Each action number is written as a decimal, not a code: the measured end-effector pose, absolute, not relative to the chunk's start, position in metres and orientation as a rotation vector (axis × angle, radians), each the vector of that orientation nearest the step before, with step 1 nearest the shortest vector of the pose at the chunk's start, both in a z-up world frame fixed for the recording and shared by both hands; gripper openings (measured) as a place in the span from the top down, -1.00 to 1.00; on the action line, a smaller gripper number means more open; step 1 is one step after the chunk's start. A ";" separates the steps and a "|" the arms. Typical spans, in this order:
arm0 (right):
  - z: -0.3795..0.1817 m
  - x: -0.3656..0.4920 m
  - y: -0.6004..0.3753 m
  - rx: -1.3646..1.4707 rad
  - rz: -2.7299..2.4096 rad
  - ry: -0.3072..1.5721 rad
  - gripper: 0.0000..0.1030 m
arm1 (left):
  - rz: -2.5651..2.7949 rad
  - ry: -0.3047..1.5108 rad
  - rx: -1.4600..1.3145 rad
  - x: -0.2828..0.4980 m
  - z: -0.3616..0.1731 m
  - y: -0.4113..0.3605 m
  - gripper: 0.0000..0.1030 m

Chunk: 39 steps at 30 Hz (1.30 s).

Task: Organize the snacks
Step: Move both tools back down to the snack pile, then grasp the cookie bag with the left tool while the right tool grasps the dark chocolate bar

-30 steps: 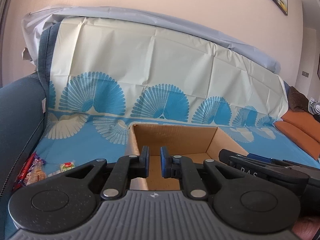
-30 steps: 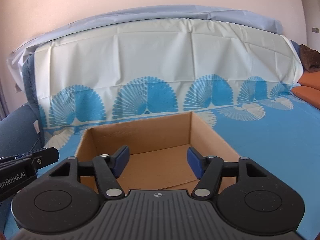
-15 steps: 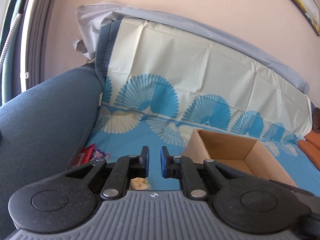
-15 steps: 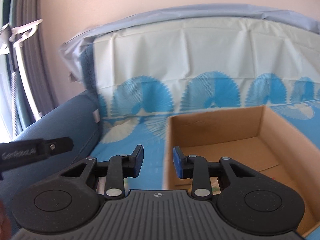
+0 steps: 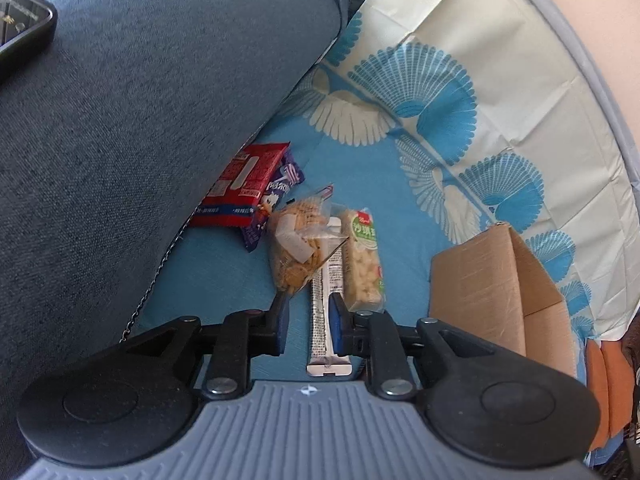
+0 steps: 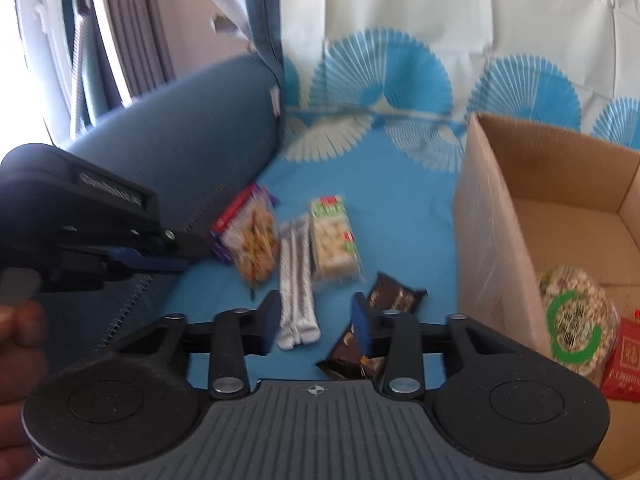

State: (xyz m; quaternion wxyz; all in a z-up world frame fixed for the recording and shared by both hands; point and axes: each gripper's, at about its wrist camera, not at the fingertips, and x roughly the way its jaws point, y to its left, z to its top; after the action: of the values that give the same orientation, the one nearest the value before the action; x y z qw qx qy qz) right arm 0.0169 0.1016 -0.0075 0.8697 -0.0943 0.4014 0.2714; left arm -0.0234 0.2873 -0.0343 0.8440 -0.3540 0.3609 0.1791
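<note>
Loose snacks lie on the blue sofa cover: a red packet [image 5: 244, 192], a purple packet [image 5: 276, 200], a clear bag of crackers [image 5: 298, 242], a silver stick pack [image 5: 328, 300] and a green-labelled rice bar [image 5: 362, 254]. My left gripper [image 5: 308, 326] is open just above the silver stick pack. My right gripper [image 6: 316, 326] is open above the silver stick packs [image 6: 298, 280], with dark chocolate packets [image 6: 394, 294] by its right finger. The cardboard box [image 6: 492, 216] on the right holds a round green-labelled pack [image 6: 576, 328] and a red packet [image 6: 624, 360].
The blue sofa armrest [image 5: 140, 100] rises at the left, with a phone [image 5: 20, 28] on top. The sofa back is draped in a white and blue fan-pattern cover [image 6: 400, 40]. An orange cushion [image 5: 600, 376] lies past the box.
Both grippers swung left and tipped down from the box to the snack pile. The left gripper opened. The right gripper widened again after narrowing.
</note>
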 end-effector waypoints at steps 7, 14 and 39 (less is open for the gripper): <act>-0.036 0.026 0.107 -0.201 0.501 0.856 -0.19 | 0.370 0.765 -0.750 -0.012 -0.043 0.288 0.27; -0.063 0.038 0.102 -0.160 0.445 0.918 -0.25 | 0.367 0.753 -0.748 -0.002 -0.065 0.293 -0.34; -0.067 0.051 0.099 -0.173 0.482 0.907 0.24 | 0.464 0.631 -0.570 0.032 -0.090 0.277 0.11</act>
State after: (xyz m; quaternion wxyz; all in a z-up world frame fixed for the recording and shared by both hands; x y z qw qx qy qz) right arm 0.0512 0.0986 -0.0672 0.8675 -0.0827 0.4333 0.2301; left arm 0.0317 0.2765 -0.0898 0.8850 -0.2738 0.3035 0.2229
